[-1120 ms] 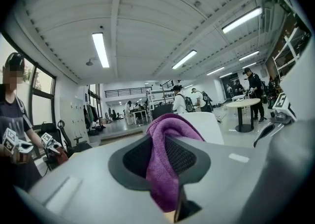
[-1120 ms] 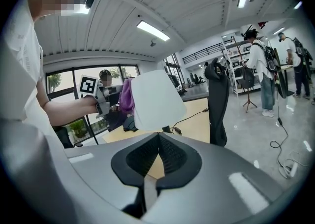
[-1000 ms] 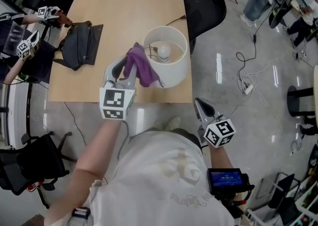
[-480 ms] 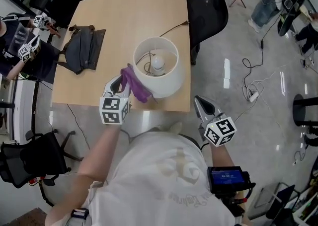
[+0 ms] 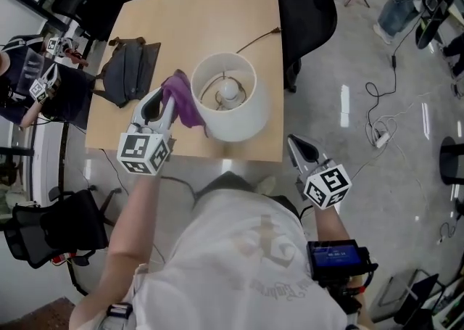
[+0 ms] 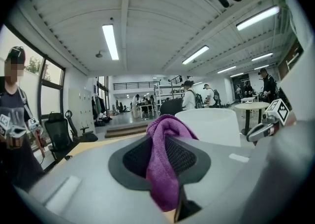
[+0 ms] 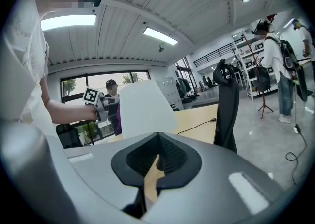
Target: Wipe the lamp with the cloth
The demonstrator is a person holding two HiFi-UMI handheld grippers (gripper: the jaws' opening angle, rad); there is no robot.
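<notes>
Rubbing the lamp [image 5: 239, 122] with the cloth [image 5: 181, 100]
Head view: the left tool [image 5: 165, 100] is squeezing the purple cloth at the lamp's left side, mid-frame on the table [image 5: 188, 24]. Left tool view: the cloth is bulging from its jaws; pressing softly and sliding around should work best. Right tool view: the right tool [image 7: 157, 156] is clenched on nothing.

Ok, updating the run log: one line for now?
left gripper: shut on cloth; cloth: beside lamp; right gripper: shut, empty
</notes>
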